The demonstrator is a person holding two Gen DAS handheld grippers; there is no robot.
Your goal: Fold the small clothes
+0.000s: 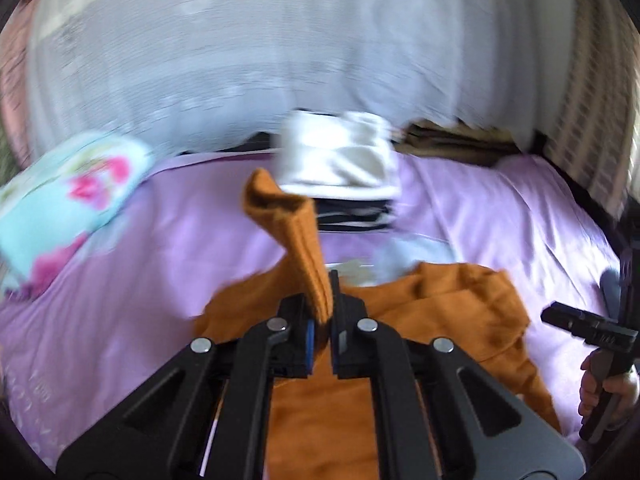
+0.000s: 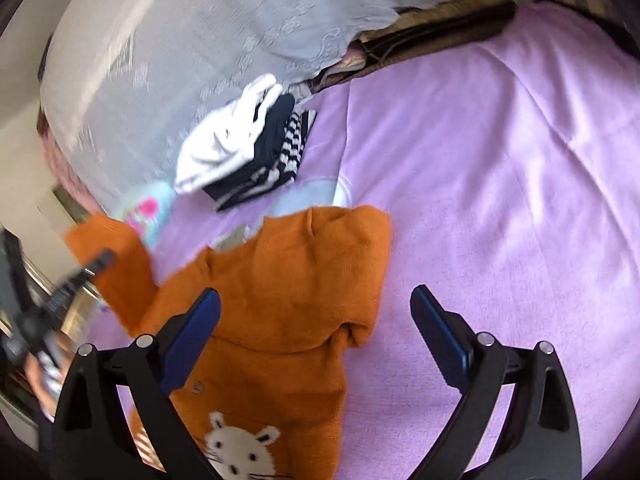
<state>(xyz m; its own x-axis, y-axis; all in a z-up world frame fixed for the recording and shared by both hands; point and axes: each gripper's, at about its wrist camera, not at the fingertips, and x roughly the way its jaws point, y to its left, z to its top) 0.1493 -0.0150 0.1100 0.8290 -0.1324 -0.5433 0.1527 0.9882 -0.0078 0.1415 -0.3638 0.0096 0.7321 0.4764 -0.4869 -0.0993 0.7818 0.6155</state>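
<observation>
Orange sweater [image 2: 280,292] lies mid-bed on the purple sheet [image 2: 500,200], one sleeve [image 1: 304,248] pinched.
Left gripper [image 1: 330,300] clamps the sleeve; right gripper [image 2: 316,340] gapes empty. A hard pull could drag and unsettle the body.

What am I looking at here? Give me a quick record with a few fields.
surface: bed with a lilac sheet
garment in work: orange knitted sweater with a white mouse face
left gripper: shut on the orange sleeve, lifting it
right gripper: open, holds nothing, above the sweater's edge
folded pile: white, navy and striped clothes, behind the sweater
also there: floral cloth, grey patterned cover
</observation>
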